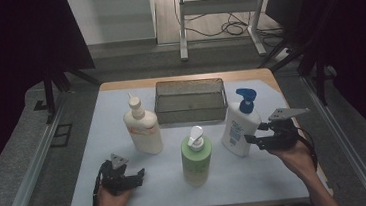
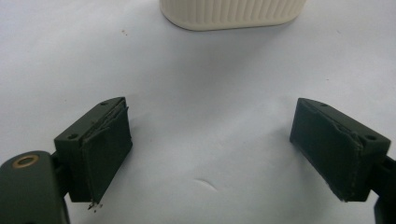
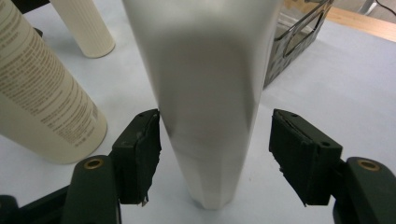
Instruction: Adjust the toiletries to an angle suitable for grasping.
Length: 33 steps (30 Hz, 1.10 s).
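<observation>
Blue-pump lotion bottle (image 1: pixel 238 128) upright just right of wire basket (image 1: pixel 190 101), long axis vertical, standing between spread jaws of right gripper (image 1: pixel 252 139), one pad (image 3: pixel 140 154) touching, other clear; left gripper (image 1: pixel 140 177) released, farther off.

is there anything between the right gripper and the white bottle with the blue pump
Nothing visible. The white bottle already stands between the open jaws of the right gripper: one pad sits at its side, the other stands off with a gap, so it is not clamped.
</observation>
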### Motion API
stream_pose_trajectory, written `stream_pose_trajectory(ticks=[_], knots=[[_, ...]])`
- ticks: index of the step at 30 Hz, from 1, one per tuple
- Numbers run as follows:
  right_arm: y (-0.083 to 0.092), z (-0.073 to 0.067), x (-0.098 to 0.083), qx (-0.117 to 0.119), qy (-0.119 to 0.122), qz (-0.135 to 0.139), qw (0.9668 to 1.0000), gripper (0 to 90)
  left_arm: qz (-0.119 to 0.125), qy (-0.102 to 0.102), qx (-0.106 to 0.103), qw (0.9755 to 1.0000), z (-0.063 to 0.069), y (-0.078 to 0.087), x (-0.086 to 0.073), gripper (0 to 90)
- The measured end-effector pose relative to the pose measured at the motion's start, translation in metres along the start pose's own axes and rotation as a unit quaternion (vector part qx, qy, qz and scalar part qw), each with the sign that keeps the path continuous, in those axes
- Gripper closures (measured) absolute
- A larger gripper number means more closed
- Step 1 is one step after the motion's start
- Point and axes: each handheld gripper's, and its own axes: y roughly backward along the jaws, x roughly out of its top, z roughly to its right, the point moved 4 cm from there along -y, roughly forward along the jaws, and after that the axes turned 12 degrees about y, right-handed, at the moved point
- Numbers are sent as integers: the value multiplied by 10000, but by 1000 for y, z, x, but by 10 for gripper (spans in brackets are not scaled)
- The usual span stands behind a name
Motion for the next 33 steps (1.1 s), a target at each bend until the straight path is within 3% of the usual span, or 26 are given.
stream_pose_trajectory(ticks=[33], knots=[[-30, 1, 31, -132, 67, 114, 9998, 313, 5, 22, -2, 10000, 0, 0, 0, 121]])
